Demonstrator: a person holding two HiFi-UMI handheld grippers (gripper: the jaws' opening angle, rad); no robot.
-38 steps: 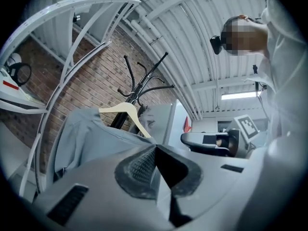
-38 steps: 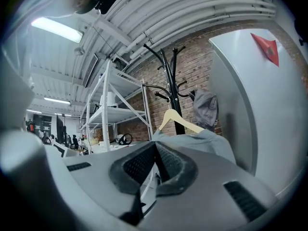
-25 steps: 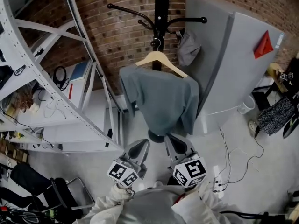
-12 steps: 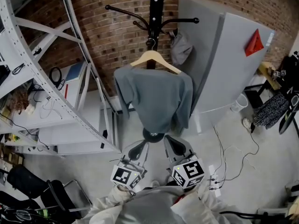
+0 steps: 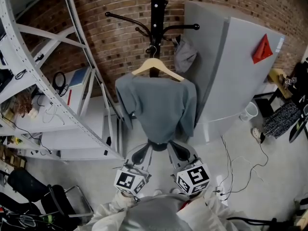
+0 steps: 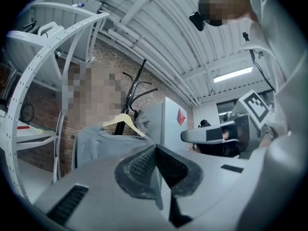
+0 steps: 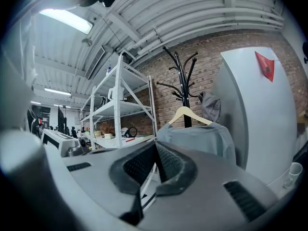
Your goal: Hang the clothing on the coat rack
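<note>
We judge the hanging itself done: the grey shirt (image 5: pixel 156 110) drapes on the wooden hanger (image 5: pixel 157 67), whose hook sits against the pole of the black coat rack (image 5: pixel 155 13) below its curved pegs, and neither claw touches it. The left claw (image 5: pixel 143 153) and the right claw (image 5: pixel 176 150) are both pressed together with nothing between their pads, held side by side close to our body, just under the shirt's hem as the head view frames it. What is left, as we see it, is a clean retreat: we would hold both claws low and draw them straight back, clear of hem and sleeves, so nothing snags the cloth or rocks the hanger off the rack. The shoulder on the side of the white shelving (image 5: pixel 57 85) seems to hang further out, so a knock could tip it. The head view alone gives the layout: the shelving to the left, a tall grey cabinet (image 5: pixel 236 76) to the right, and a second, smaller grey garment (image 5: pixel 185 56) on a peg beside the hanger. It cannot show the pads; each gripper view does, meeting flat and empty. The right gripper view also shows the rack's top prongs, cut off in the head view, while the left gripper view catches the other gripper at its right edge.
</note>
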